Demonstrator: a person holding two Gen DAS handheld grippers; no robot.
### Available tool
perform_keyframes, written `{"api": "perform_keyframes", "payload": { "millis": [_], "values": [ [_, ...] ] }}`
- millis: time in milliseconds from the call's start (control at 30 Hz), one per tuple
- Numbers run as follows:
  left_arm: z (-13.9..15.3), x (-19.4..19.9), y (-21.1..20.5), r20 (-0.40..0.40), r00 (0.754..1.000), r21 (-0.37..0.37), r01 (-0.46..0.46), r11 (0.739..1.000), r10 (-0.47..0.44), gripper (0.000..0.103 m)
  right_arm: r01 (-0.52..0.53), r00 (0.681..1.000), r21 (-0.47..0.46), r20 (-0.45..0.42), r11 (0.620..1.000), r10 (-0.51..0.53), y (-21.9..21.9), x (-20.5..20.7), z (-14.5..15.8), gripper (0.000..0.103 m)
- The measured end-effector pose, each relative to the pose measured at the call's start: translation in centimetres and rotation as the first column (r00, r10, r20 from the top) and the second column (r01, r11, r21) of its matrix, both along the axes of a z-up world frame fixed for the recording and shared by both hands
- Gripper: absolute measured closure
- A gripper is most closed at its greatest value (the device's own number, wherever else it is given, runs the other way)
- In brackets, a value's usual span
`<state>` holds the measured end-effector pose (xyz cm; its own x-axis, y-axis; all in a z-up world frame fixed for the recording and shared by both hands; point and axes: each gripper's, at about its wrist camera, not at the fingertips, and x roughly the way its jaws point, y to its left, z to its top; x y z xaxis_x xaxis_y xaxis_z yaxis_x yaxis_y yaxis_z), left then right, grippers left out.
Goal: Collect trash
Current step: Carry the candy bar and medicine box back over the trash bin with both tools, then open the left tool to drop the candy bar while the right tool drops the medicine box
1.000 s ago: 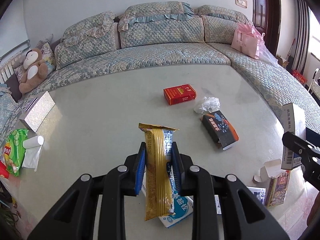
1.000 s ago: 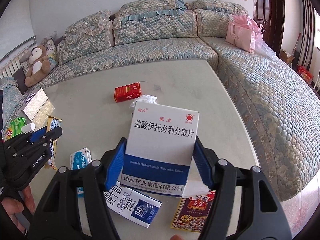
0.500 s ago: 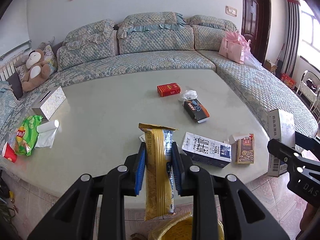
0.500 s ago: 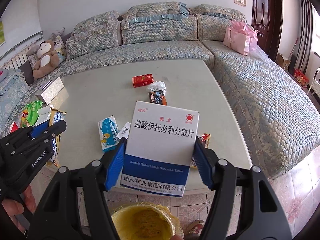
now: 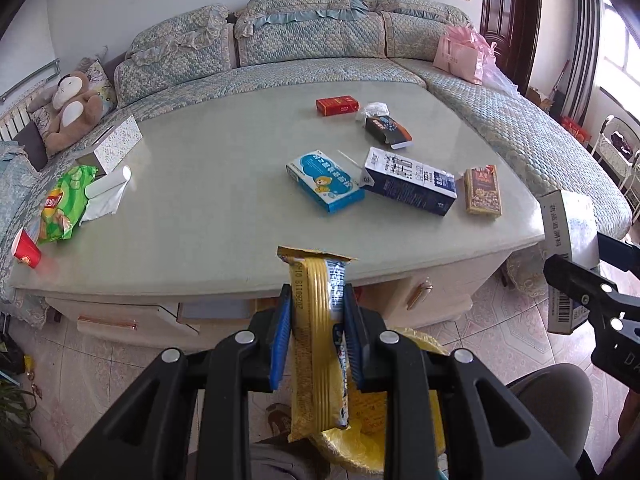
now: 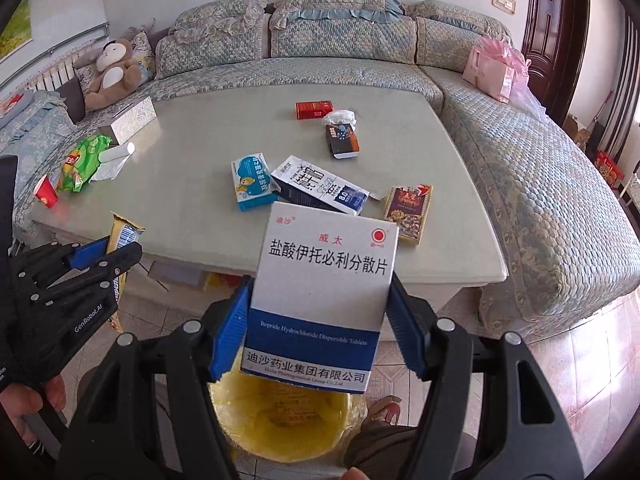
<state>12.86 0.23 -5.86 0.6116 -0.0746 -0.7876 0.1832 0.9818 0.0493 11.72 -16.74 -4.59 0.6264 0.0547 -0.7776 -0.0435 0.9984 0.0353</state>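
Above the yellow-lined trash bin, the right gripper squeezes a white and blue medicine box. The box reads "Itopride Hydrochloride Dispersible Tablets" under big Chinese words. The left gripper pinches a yellow snack wrapper stamped "20260118", hanging over the bin's edge. Its side says "GenRobot.AI". Both point toward the table, where a blue bear box, a milk carton and a red box lie.

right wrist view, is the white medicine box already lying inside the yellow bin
No, the white medicine box is clamped between the right tool's blue pads, above the yellow-lined bin.
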Motion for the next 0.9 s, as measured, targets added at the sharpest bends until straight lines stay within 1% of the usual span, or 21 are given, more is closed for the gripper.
{"api": "perform_keyframes", "payload": {
  "millis": [167, 267, 367, 467, 500, 567, 600, 733, 900],
  "values": [
    [-5.3, -2.0, -0.2, -0.103, 0.995, 0.012, 0.016, 1.0, -0.015, 0.079, -0.014, 0.992, 0.021, -0.124, 1.0, 0.017, 0.2, -1.5, -5.8, 0.039],
    [-8.7, -2.5, -0.8, -0.177, 0.984, 0.005, 0.035, 0.999, -0.033, 0.079, -0.027, 0.978, 0.019, -0.206, 0.999, 0.03, 0.5, -1.9, -9.4, 0.039],
    [-12.3, -2.6, -1.3, -0.247, 0.968, -0.005, 0.048, 0.999, -0.047, 0.079, -0.027, 0.957, 0.024, -0.29, 0.999, 0.033, 0.1, -2.0, -13.1, 0.039],
    [-16.1, -2.4, -2.2, -0.327, 0.943, 0.009, 0.073, 0.997, -0.066, 0.079, -0.032, 0.928, 0.037, -0.369, 0.999, 0.043, -0.1, -1.7, -16.5, 0.039],
    [-17.4, -2.2, -2.4, -0.36, 0.93, 0.012, 0.077, 0.997, -0.067, 0.079, -0.036, 0.919, 0.035, -0.391, 0.999, 0.047, -0.1, -1.7, -17.5, 0.039],
    [-19.6, -2.0, -2.7, -0.399, 0.913, -0.009, 0.084, 0.996, -0.08, 0.079, -0.041, 0.899, 0.056, -0.434, 0.998, 0.061, 0.0, -1.4, -19.2, 0.039],
    [-20.6, -1.8, -2.9, -0.418, 0.905, -0.008, 0.088, 0.996, -0.084, 0.079, -0.043, 0.89, 0.06, -0.452, 0.997, 0.065, 0.1, -1.2, -20.0, 0.039],
    [-23.9, -0.9, -3.8, -0.487, 0.866, -0.048, 0.105, 0.993, -0.115, 0.079, -0.067, 0.856, 0.055, -0.509, 0.996, 0.086, 0.7, -0.3, -22.6, 0.039],
    [-26.9, 0.0, -4.6, -0.532, 0.839, -0.034, 0.119, 0.992, -0.119, 0.079, -0.104, 0.807, 0.052, -0.579, 0.993, 0.115, 1.7, 0.7, -25.6, 0.039]
  ]
}}
